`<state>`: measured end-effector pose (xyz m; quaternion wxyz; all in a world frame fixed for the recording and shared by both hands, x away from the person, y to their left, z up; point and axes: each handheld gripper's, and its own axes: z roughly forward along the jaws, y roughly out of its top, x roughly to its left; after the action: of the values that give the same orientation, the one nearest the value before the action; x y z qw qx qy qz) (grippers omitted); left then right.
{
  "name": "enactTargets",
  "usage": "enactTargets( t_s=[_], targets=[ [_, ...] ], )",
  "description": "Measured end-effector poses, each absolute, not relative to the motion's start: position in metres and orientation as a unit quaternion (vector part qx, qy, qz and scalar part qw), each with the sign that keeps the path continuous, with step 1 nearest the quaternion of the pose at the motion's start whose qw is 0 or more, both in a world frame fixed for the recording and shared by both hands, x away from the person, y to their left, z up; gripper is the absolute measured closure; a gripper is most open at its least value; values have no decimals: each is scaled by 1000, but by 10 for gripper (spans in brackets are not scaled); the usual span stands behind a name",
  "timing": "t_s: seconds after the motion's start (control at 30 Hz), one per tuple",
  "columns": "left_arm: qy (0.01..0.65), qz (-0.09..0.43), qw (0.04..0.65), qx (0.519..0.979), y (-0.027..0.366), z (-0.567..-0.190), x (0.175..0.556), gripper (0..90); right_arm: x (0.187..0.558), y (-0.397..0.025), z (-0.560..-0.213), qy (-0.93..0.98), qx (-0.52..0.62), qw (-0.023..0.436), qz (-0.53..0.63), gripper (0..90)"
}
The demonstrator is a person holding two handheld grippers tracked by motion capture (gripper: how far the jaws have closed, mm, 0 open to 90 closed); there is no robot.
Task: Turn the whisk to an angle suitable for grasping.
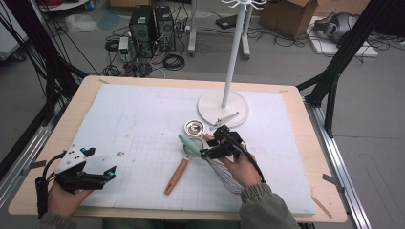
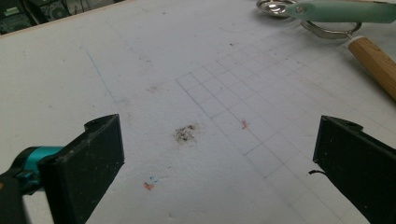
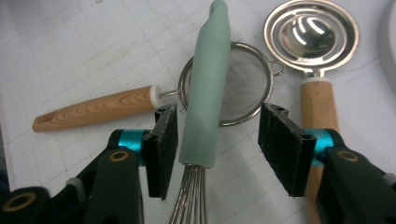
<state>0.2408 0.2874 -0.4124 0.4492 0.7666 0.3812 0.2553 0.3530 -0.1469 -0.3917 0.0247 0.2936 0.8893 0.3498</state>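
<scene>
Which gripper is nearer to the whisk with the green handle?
Right. The right gripper has its open jaws around the whisk handle; the left gripper is far away near the table's left edge.

The high view looks down over the table (image 1: 305, 143); both gripper views skim it closely, sharing the whisk (image 3: 205, 93).

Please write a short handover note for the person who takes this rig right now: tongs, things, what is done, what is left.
Left tongs: open, holding nothing, over the white mat at its near left.
Right tongs: open, jaws on either side of the whisk's mint handle, not clamped.
The whisk lies across the small strainer; the steel separator spoon lies beside it, near the white stand.
Done: nothing lifted.
Left: probably close on the handle and lift.
</scene>
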Motion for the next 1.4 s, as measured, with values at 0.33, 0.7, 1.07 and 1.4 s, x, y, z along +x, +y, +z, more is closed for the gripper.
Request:
enactTargets(
  t_s=[0.33, 0.7, 1.07, 1.4],
  targets=[
    [381, 256, 448, 767, 288, -412, 240, 23, 354, -141, -399, 898, 296, 6, 324, 562],
    [381, 256, 448, 767, 288, -412, 241, 23, 355, -132, -405, 906, 300, -15, 297, 638],
    [380, 256, 448, 768, 288, -412, 240, 23, 355, -128, -408, 907, 310, -25, 284, 648],
    [380, 255, 448, 768, 288, -412, 241, 23, 356, -125, -410, 907, 316, -30, 277, 652]
  ],
)
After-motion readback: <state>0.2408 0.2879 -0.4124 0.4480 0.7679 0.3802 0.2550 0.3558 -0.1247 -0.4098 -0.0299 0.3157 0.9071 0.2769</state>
